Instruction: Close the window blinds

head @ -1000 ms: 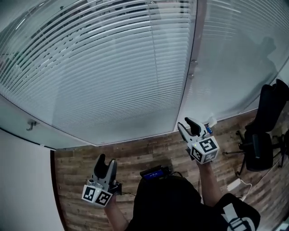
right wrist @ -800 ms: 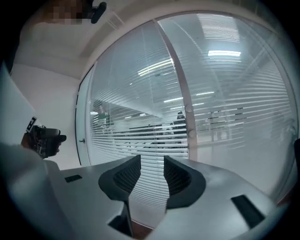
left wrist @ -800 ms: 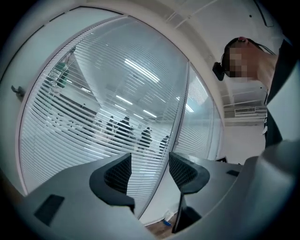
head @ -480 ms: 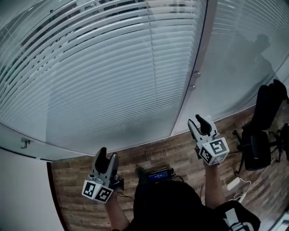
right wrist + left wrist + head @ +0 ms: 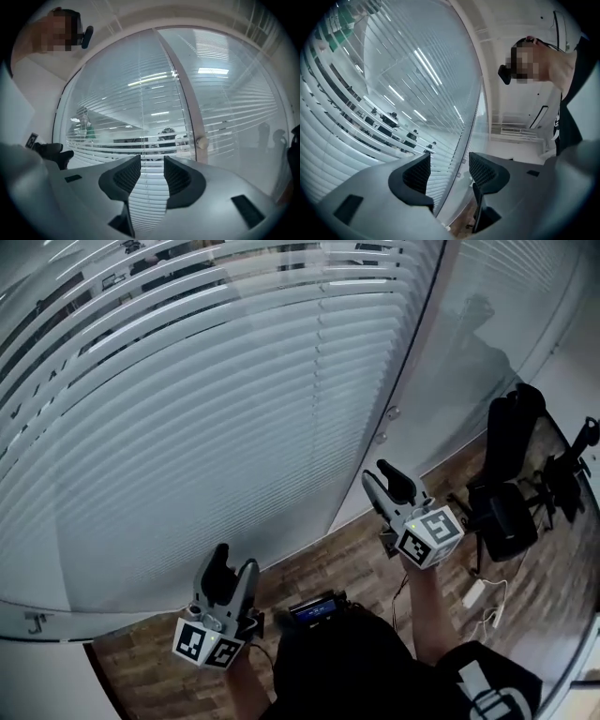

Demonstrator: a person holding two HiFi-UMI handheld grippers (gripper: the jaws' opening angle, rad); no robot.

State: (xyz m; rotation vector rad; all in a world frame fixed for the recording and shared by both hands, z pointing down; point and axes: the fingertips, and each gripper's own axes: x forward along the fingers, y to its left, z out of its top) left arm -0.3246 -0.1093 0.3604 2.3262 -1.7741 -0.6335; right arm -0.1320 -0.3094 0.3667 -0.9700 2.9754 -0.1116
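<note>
Facing partly open window blinds (image 5: 216, 399)

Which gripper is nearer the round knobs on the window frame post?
Right. In the head view the right gripper is just below the knobs, not touching; the left gripper is far off to their lower left.

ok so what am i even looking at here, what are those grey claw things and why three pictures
No robot: a person holds a two-jaw tool in each hand, the left gripper and right gripper. The head view is from a camera on the person's head, looking down. The other two cameras ride on each gripper and look along its jaws. Both face the window blinds. Both pairs of jaws stand apart, holding nothing. A black chair stands on the wooden floor.
</note>
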